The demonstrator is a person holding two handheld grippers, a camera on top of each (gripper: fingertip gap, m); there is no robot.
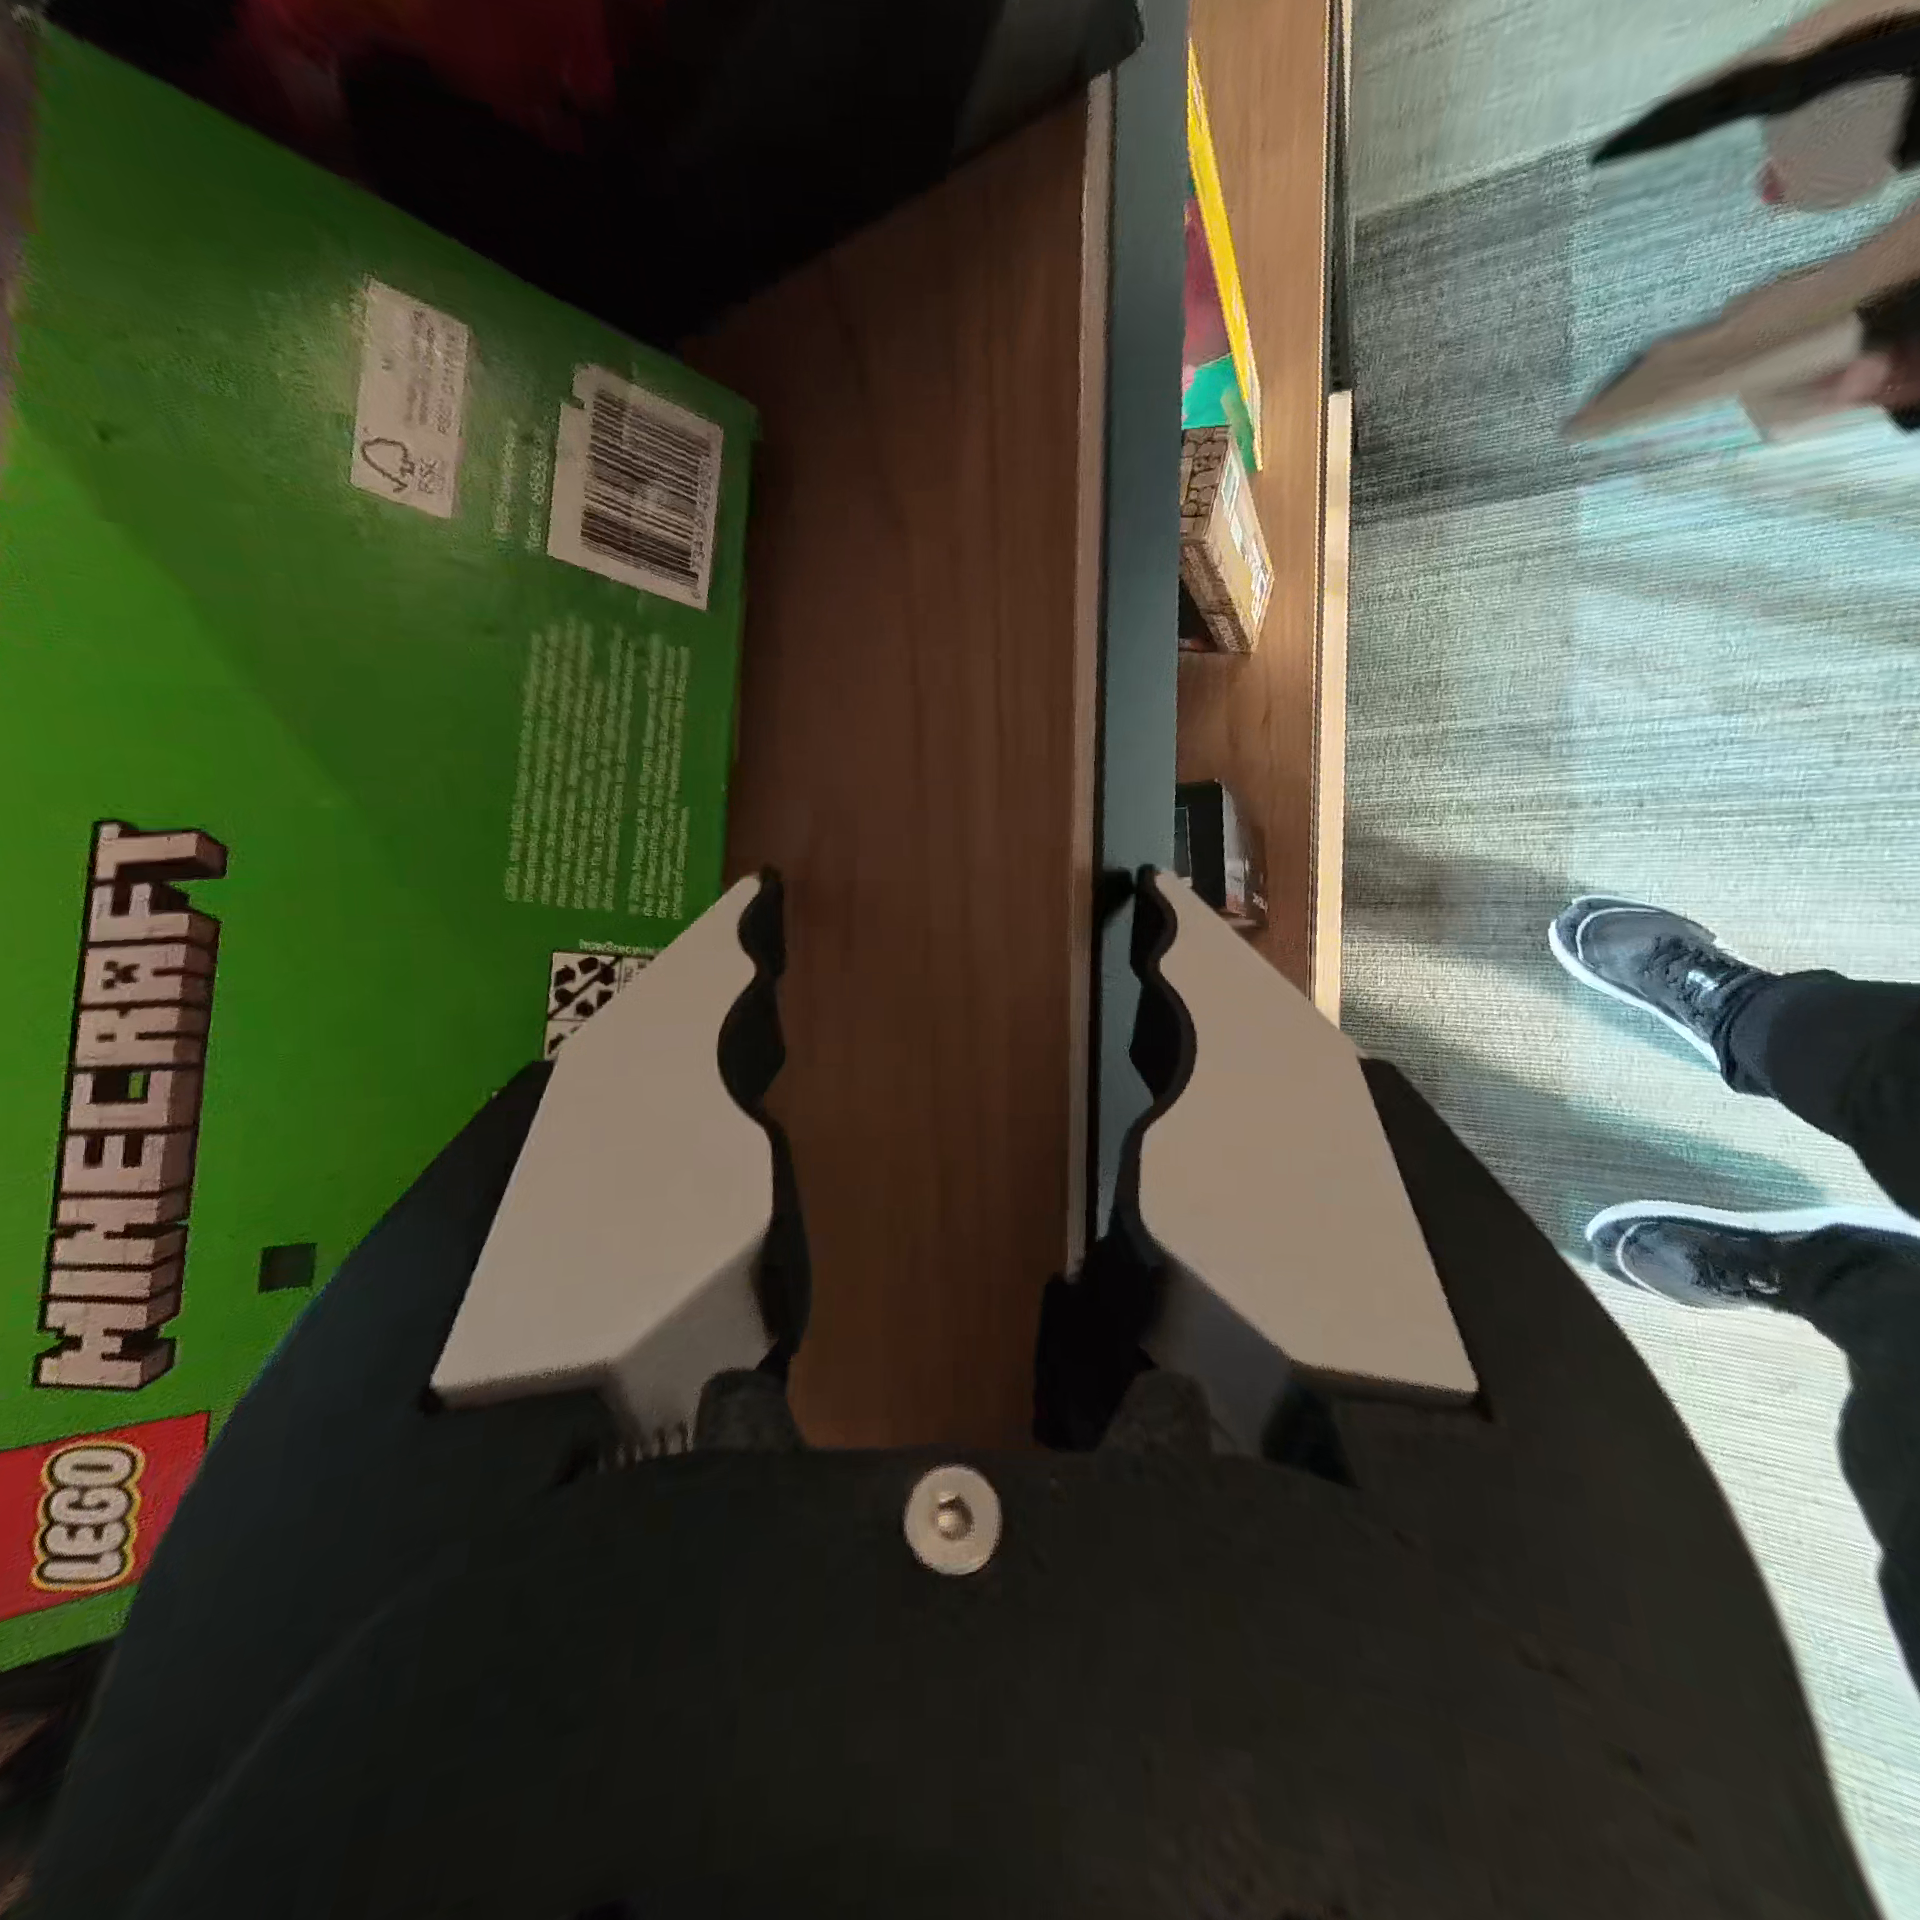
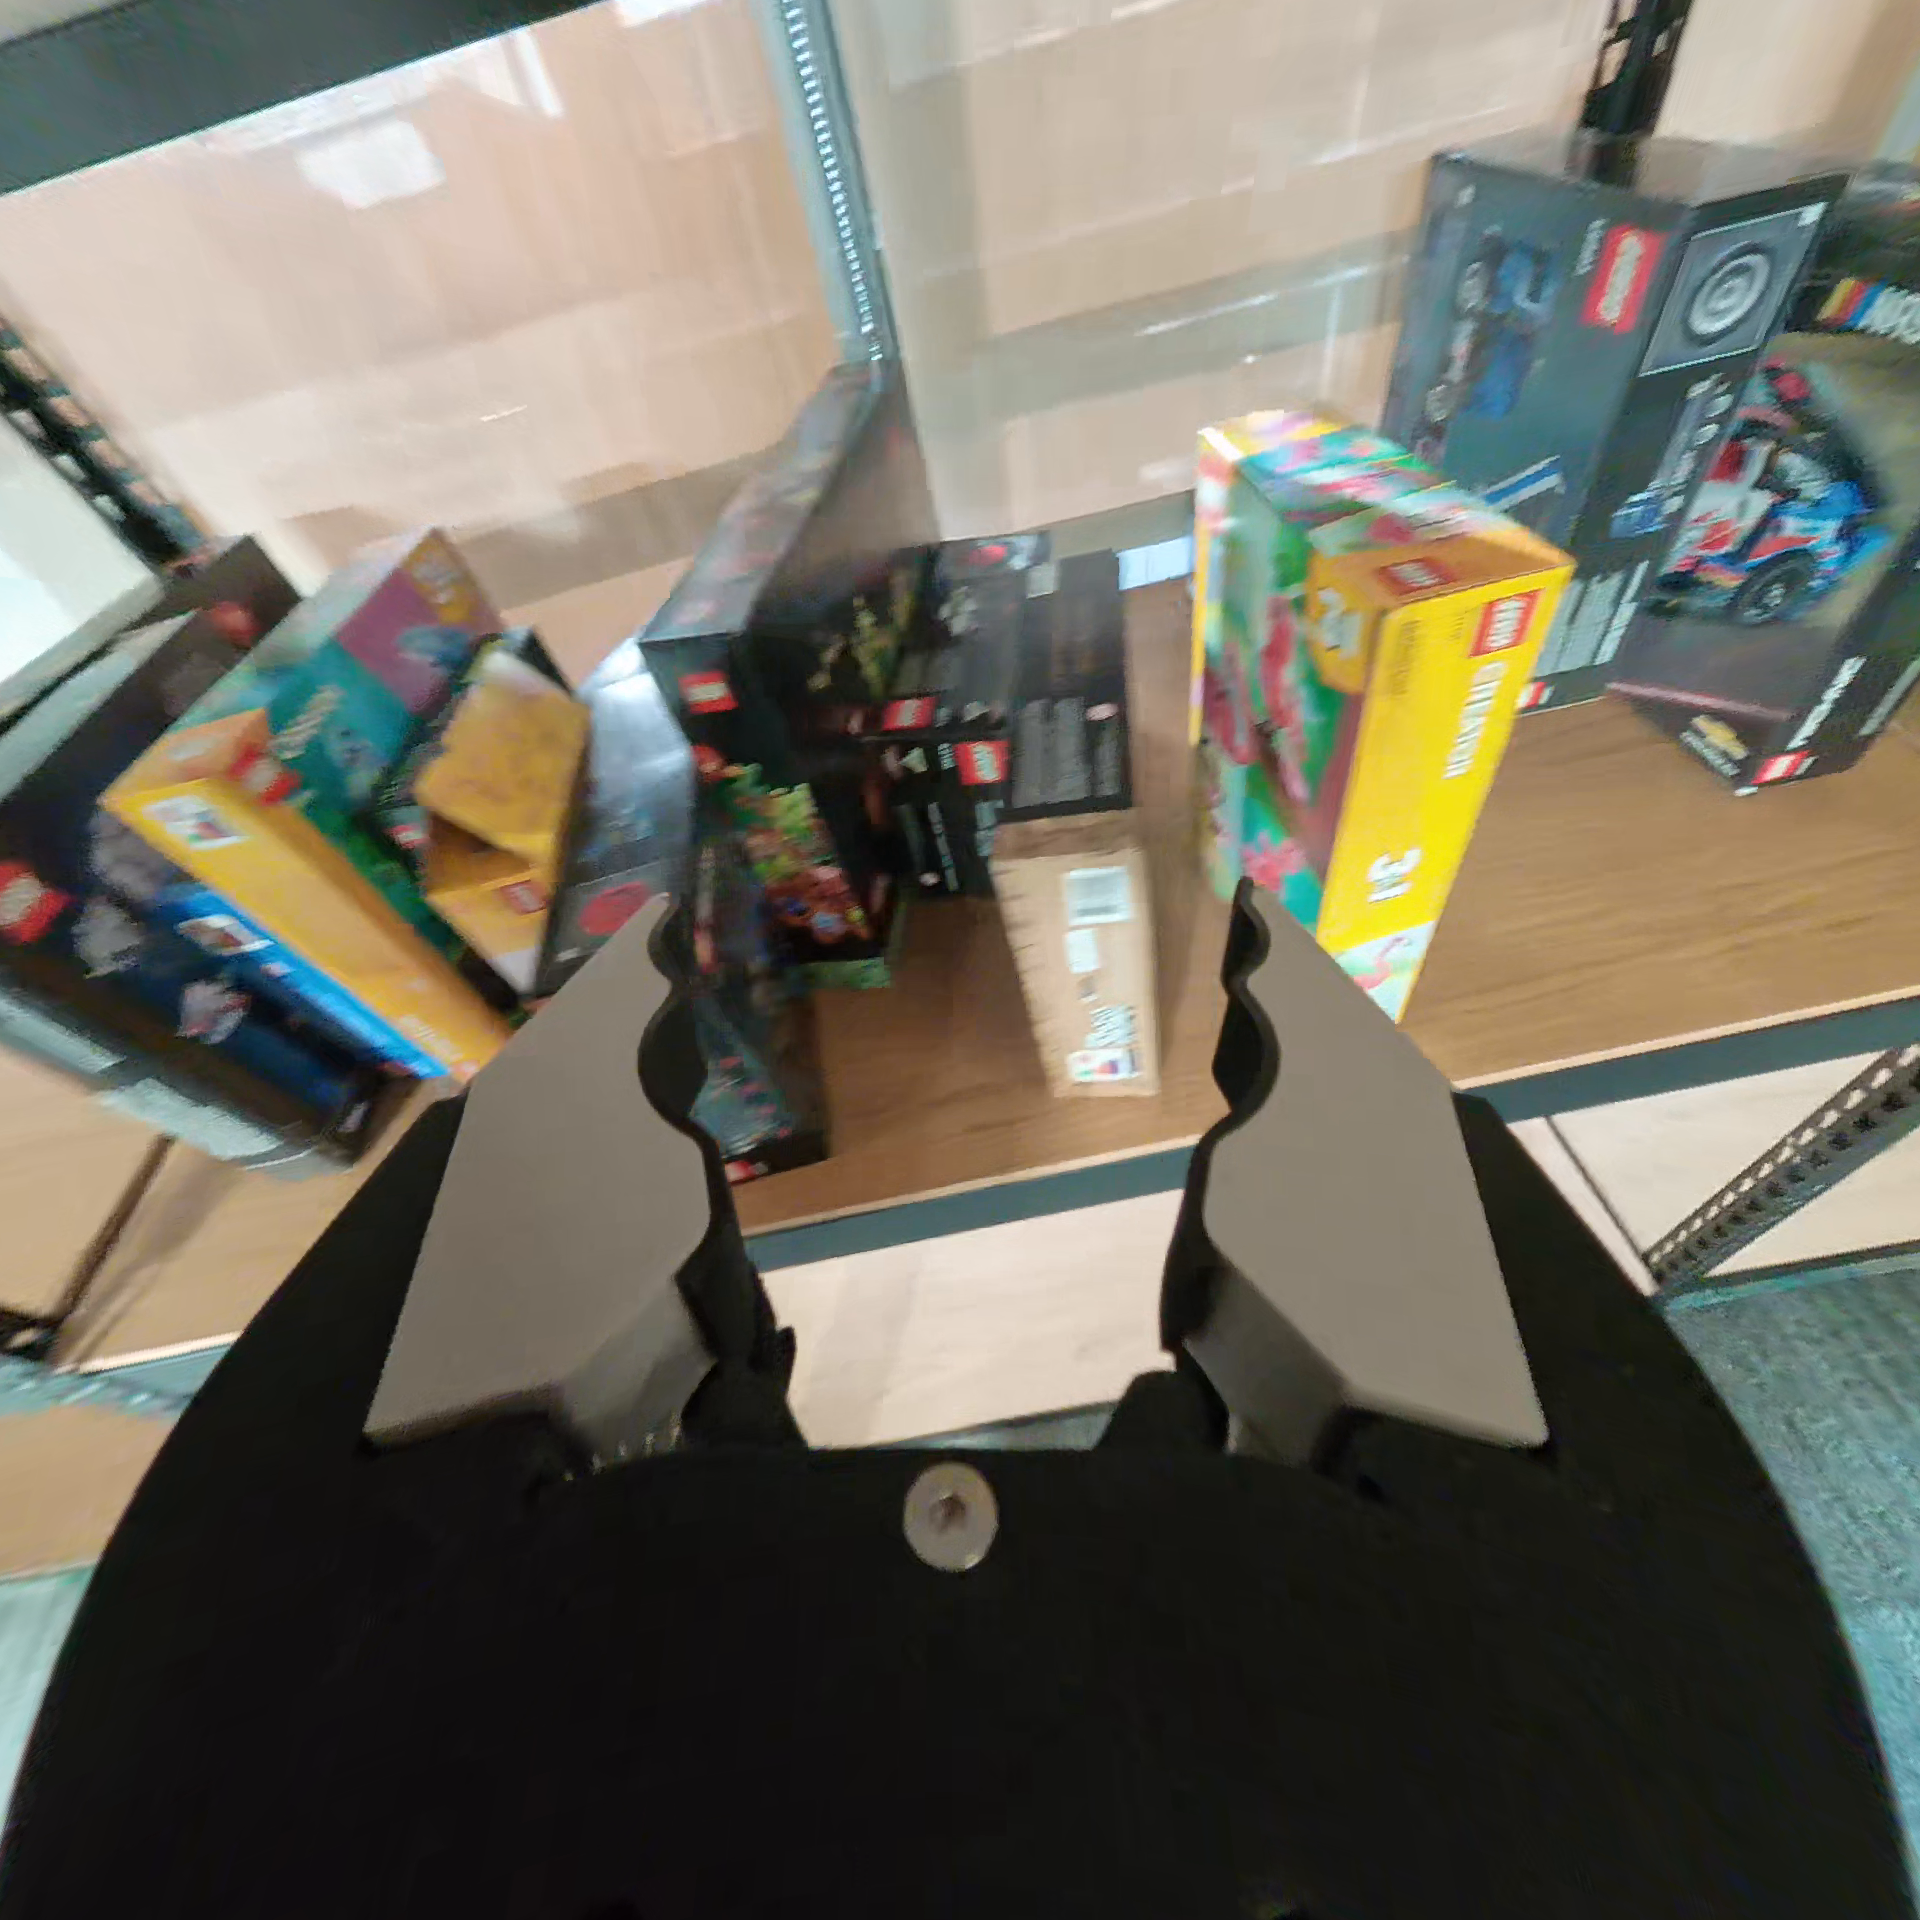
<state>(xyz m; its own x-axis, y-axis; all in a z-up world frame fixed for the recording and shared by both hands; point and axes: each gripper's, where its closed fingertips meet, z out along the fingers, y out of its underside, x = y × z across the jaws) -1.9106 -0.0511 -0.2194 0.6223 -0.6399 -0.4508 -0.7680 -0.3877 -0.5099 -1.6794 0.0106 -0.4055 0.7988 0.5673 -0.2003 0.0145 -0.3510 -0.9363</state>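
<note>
I am holding the left gripper (image 1: 951, 894) open, with nothing between its pads. Its camera is rolled onto its side. The bare wooden shelf board (image 1: 914, 623) is running straight out towards 12 o'clock between the fingers. The board's dark metal edge (image 1: 1138, 623) is lying just inside the right-hand finger, and I cannot tell whether they touch. A large green box (image 1: 312, 675) is filling the view from 9 to 11 o'clock, close beside the other finger. At 3 o'clock a person's dark shoes (image 1: 1652, 966) are standing on grey carpet (image 1: 1558, 727).

I am holding the right gripper (image 2: 951, 914) wide open and empty, short of the front rail of a wooden shelf (image 2: 1662, 883). A dark flower-printed box (image 2: 769, 935) is showing just past the left fingertip at 11 o'clock. A brown cardboard box (image 2: 1091, 956) is lying flat at 12 o'clock, framed by the fingers but apart from both. A yellow box (image 2: 1423, 748) is standing upright at 1 o'clock, and tall dark boxes (image 2: 1662, 416) stand farther back at 2 o'clock. A leaning heap of boxes (image 2: 312, 831) is crowding 10 o'clock. This view is blurred, so I am judging clearances loosely.
</note>
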